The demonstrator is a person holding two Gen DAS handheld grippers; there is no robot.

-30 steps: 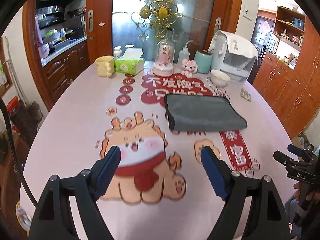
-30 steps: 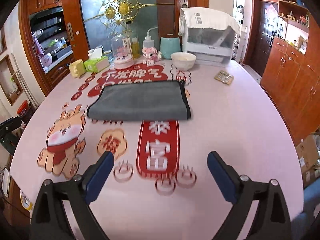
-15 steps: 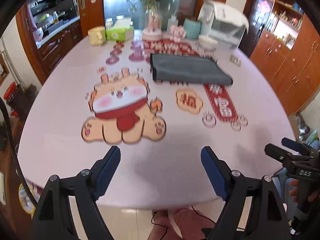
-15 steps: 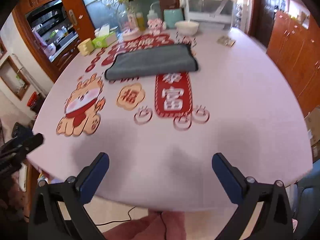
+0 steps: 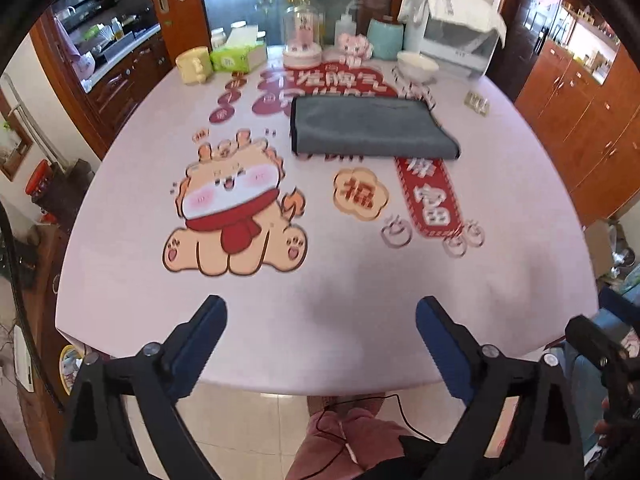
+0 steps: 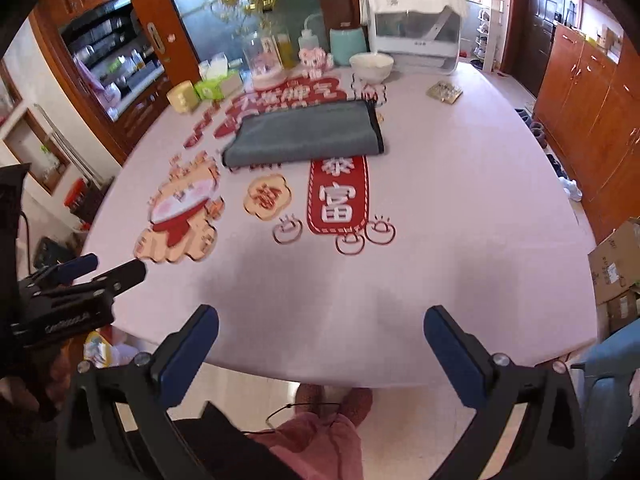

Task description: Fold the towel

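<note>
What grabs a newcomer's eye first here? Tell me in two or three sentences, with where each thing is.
The big cartoon dragon print on the pink tablecloth stands out, left of centre. Beyond it, a grey towel lies folded flat over the red lettering, toward the far side. Along the far edge stand a white appliance and a glass dome, while the left hand-held gripper and right hand-held gripper hang open at the near table edge.

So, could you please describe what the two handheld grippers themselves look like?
Both the left gripper and right gripper share one build: black angular arms with silver screws, each ending in flat blue pads. White lettering, too blurred to read, marks the left gripper's body in the right view.
</note>
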